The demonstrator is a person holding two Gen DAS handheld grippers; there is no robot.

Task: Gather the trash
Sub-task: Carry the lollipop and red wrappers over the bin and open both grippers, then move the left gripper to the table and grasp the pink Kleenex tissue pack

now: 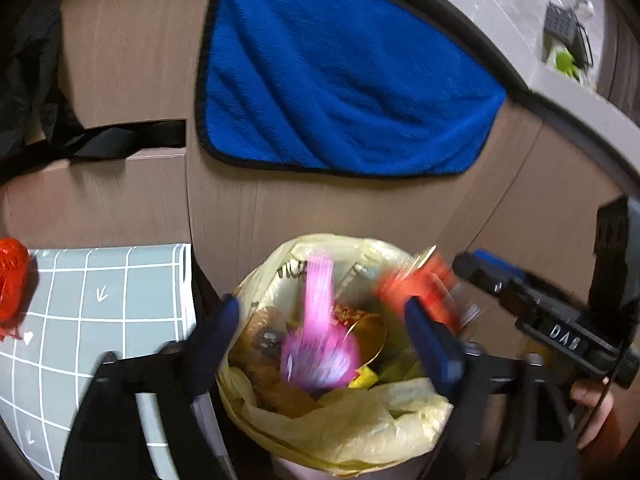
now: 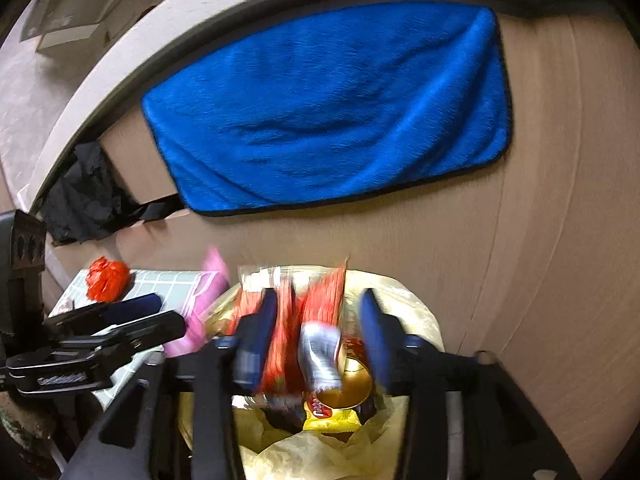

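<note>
A bin lined with a pale yellow bag (image 1: 352, 420) stands by the cabinet, full of wrappers and a gold lid (image 1: 370, 338). My left gripper (image 1: 324, 332) is open above it; a blurred pink wrapper (image 1: 316, 328) hangs loose between its fingers over the bin. My right gripper (image 2: 318, 332) is open over the same bin (image 2: 408, 312); a blurred red and white wrapper (image 2: 316, 320) sits between its fingers, touching neither clearly. The right gripper also shows in the left wrist view (image 1: 460, 276), the left gripper in the right wrist view (image 2: 172, 312).
A blue towel (image 1: 340, 88) hangs on the brown cabinet front (image 1: 132, 52). A grey grid-patterned surface (image 1: 104, 300) with a red crumpled bag (image 1: 12, 284) lies left of the bin. A black bag (image 2: 80, 196) hangs from a drawer. The counter (image 1: 516, 36) runs above.
</note>
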